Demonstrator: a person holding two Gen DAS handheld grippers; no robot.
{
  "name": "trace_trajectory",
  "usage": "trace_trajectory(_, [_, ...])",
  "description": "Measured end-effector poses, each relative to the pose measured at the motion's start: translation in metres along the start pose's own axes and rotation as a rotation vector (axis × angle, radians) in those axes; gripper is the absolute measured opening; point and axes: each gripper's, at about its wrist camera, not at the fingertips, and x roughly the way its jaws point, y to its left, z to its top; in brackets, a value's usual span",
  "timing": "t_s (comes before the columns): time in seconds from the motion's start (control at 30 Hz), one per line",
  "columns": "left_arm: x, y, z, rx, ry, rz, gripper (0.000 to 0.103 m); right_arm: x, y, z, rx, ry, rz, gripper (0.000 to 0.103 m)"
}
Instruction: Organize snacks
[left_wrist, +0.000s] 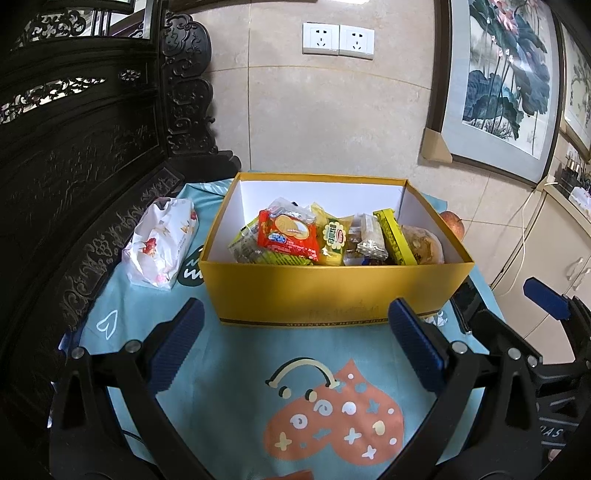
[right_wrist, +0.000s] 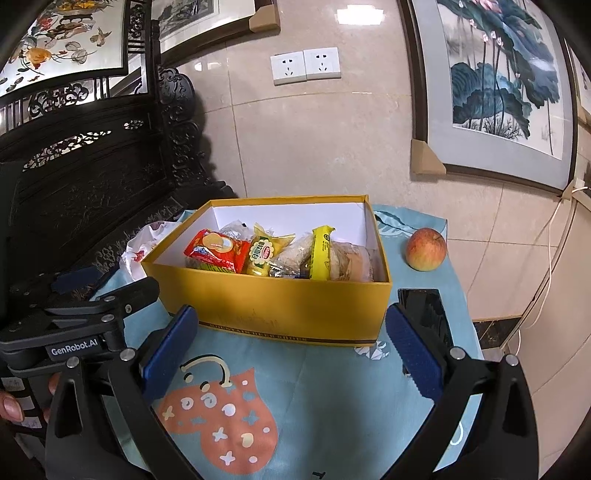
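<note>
Both tongs point level toward the yellow box (left_wrist: 332, 291), lower frame, fingers spread apart and empty. Left tongs (left_wrist: 295, 347) and right tongs (right_wrist: 291, 343) hover just before the box's near wall, over the blue cloth (left_wrist: 236, 387) on the counter. Snack packets (left_wrist: 288, 236) fill the box at centre frame. An apple (right_wrist: 426, 249) and a phone (right_wrist: 424, 310) lie at right; a white bag (left_wrist: 160, 242) lies at left.

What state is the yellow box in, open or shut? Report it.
Open. The yellow box has no lid on it, its white inner walls show, and snack packets lie piled inside in both views.
</note>
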Motion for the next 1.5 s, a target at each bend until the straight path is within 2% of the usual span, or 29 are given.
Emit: trace_trajectory(1.5, [0.0008,-0.0006,-0.0064,0.009,0.010,0.001,0.101,0.0017,-0.0021,-0.0045,0.005,0.017,0.000,0.102])
